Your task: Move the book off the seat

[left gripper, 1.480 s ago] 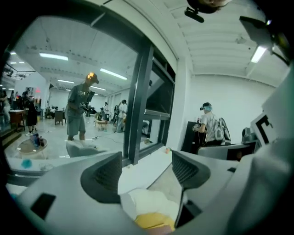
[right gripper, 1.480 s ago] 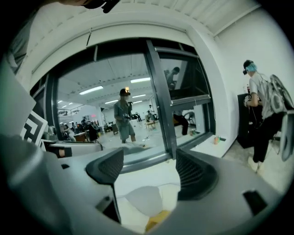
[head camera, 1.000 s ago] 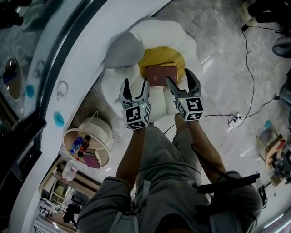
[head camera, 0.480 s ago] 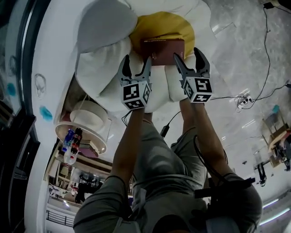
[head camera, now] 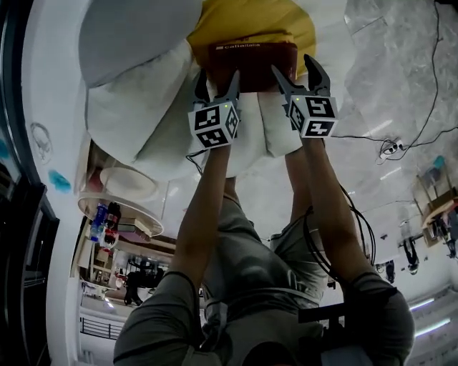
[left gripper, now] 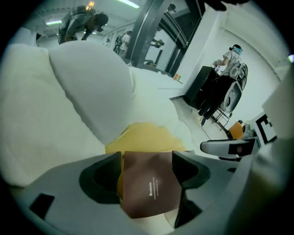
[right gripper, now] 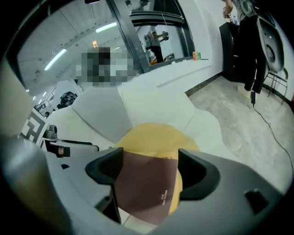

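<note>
A brown book (head camera: 250, 63) lies on the yellow centre cushion (head camera: 250, 20) of a white flower-shaped seat (head camera: 143, 121). My left gripper (head camera: 217, 77) is open at the book's near left corner. My right gripper (head camera: 293, 66) is open at its near right corner. In the left gripper view the book (left gripper: 149, 188) shows between the spread jaws of the left gripper (left gripper: 147, 158), with no pad pressing on it. The right gripper view likewise frames the book (right gripper: 147, 188) between the wide jaws of the right gripper (right gripper: 150, 158). Nothing is held.
A grey back cushion (head camera: 136, 36) rises left of the yellow cushion. A round white side table (head camera: 118, 207) with bottles stands at the left. Cables (head camera: 401, 136) run over the marble floor at the right. A person (left gripper: 232, 59) stands far off by dark equipment.
Both grippers have dropped toward the seat, side by side. The book and cushion now fill the top of the head view, close to the fingertips. Both pairs of jaws stay equally wide.
</note>
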`<state>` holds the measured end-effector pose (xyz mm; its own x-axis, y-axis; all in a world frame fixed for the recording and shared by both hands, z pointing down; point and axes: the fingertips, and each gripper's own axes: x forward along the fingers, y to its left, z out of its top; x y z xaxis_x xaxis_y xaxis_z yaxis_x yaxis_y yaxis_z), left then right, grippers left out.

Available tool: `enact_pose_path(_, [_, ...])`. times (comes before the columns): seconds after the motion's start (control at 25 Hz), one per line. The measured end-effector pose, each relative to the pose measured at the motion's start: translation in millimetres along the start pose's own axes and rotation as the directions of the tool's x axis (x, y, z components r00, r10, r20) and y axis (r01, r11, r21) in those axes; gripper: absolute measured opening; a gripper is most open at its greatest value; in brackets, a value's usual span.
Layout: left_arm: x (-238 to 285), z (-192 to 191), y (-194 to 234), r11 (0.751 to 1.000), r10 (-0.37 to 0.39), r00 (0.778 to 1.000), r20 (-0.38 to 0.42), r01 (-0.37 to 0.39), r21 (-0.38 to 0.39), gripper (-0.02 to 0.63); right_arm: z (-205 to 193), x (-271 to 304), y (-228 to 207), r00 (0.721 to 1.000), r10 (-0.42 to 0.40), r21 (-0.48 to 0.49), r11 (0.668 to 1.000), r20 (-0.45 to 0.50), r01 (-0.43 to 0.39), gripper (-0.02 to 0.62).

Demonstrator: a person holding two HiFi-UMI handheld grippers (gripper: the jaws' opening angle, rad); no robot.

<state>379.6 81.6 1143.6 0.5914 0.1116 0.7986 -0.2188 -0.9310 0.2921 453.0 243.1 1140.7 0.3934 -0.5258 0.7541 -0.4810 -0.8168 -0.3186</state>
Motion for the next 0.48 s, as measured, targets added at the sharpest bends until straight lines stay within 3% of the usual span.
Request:
enact_pose_path(0.16, [30,-29,15,1.000,0.024,0.998,-0.062,-0.024,-0.004,0.339,-38,24,-10,0.995,0.022,0.029,0.999,-0.097,-0.020,0.367])
enact_pose_path(0.28, [51,-45,28,0.998,0.028,0.994,-0.109,-0.034,-0.054,0.341,-62,36,-14,0.986,0.037,0.047,0.998,-0.164,-0.030,0.367])
enact_pose_path(0.48, [60,-47,32,0.997,-0.010,0.993,-0.119,0.000,-0.078,0.359,-75,45,-13,0.980,0.033,0.041,0.999,-0.196,-0.026,0.367])
